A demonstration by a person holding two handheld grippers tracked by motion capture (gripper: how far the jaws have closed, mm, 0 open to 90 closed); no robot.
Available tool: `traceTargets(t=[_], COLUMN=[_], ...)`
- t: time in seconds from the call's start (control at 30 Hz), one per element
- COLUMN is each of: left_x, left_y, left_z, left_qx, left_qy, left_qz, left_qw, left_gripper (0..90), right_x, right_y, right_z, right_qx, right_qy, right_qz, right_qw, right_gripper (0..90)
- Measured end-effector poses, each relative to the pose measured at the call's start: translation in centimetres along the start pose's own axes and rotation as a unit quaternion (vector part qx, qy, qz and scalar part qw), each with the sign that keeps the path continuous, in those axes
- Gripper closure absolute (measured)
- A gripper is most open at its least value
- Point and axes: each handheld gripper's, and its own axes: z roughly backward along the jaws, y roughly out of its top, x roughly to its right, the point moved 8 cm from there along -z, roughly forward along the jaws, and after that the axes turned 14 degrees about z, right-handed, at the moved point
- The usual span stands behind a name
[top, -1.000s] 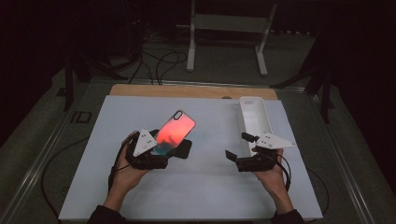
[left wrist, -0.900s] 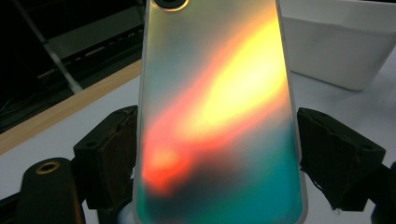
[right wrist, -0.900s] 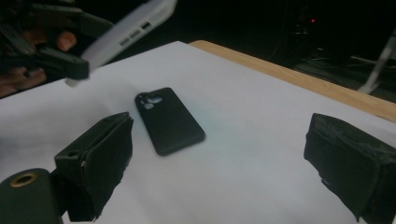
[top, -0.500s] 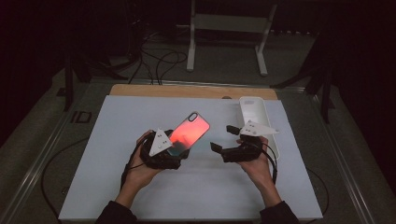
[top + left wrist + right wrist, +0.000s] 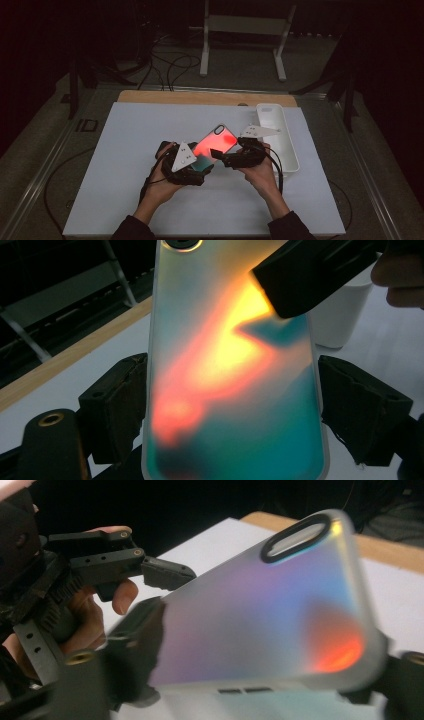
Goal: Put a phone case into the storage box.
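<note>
Iridescent red and teal, that's the phone case (image 5: 216, 144) we're watching, lifted off the white mat (image 5: 125, 150) at the middle of the table and tilted, its camera cut-out pointing toward the far edge. We've got the left gripper (image 5: 202, 167) holding its lower end: in the left gripper view the case (image 5: 232, 375) stands upright between the two black pads (image 5: 117, 405), each one tight against a long edge, so we call that a firm pinch across its width. Over to the right gripper (image 5: 220, 156), coming in from the other side, and its jaws have just been closing; in the right gripper view the case (image 5: 260, 615) lies across them, with a pad (image 5: 137, 645) at its near left edge. Whether those pads actually press on it we can't quite say, since that picture is blurred there, so we read them as still parted with the case between them. Beyond the case in that same view we see the left gripper (image 5: 167, 575) and the fingers of the hand (image 5: 95, 615) around it. Just beside the right hand sits the long white tray (image 5: 287, 150), resting on the mat near its right edge.
</note>
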Motion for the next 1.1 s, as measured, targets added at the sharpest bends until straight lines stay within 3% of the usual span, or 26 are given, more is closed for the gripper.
traceTargets(t=[0.07, 0.13, 0.23, 0.27, 0.43, 0.5, 0.57, 0.6, 0.63, 0.67, 0.97, 1.1], left_x=[0.0, 0.0, 0.2, 0.2, 0.4, 0.3, 0.1, 0.1, 0.1, 0.0, -0.6, -0.9], left_y=[0.0, -0.1, -0.2, -0.2, -0.6, -0.7, -0.9, -1.0, -1.1, -1.2, -1.3, -1.6], left_z=[0.0, -0.1, -0.4, -0.4, -1.0, -1.1, -1.4, -1.5, -1.5, -1.5, -0.6, 0.1], left_qx=[0.000, -0.001, -0.004, -0.004, -0.014, -0.020, -0.031, -0.035, -0.040, -0.039, -0.040, -0.045], left_qy=[-0.001, 0.000, 0.000, 0.000, -0.003, -0.005, 0.010, 0.001, -0.010, -0.002, -0.031, -0.038], left_qz=[0.002, 0.003, 0.003, 0.003, 0.009, 0.012, 0.005, 0.017, 0.025, 0.021, 0.060, 0.068], left_qw=[1.0000, 1.0000, 1.0000, 1.0000, 0.9999, 0.9997, 0.9995, 0.9992, 0.9988, 0.9990, 0.9969, 0.9959], left_gripper=[17.0, 17.0, 17.1, 17.1, 17.1, 17.1, 16.6, 22.7, 20.6, 18.7, 12.0, 8.3], right_x=[-0.1, -0.1, -0.3, -0.3, -0.7, -0.8, -0.9, -1.0, -0.9, -1.0, -1.0, -0.8], right_y=[-0.1, -0.2, -0.2, -0.2, 0.1, 0.1, -0.2, -0.3, -0.3, -0.3, 0.2, 0.4], right_z=[-0.1, -0.2, -0.5, -0.5, -0.7, -0.8, -1.1, -1.2, -1.3, -1.3, -1.1, -0.8], right_qx=[-0.001, -0.004, -0.006, -0.006, 0.002, 0.001, -0.010, -0.010, -0.016, -0.017, -0.019, -0.019], right_qy=[0.011, 0.012, 0.021, 0.021, 0.033, 0.039, 0.034, 0.038, 0.020, 0.021, 0.016, 0.013], right_qz=[-0.014, -0.019, -0.031, -0.031, -0.036, -0.036, -0.043, -0.045, -0.031, -0.028, -0.010, -0.002], right_qw=[0.9998, 0.9997, 0.9993, 0.9993, 0.9988, 0.9986, 0.9984, 0.9982, 0.9992, 0.9992, 0.9996, 0.9997], right_gripper=[41.3, 44.3, 56.8, 56.8, 76.2, 78.4, 84.2, 86.9, 87.2, 87.4, 87.4, 87.4])
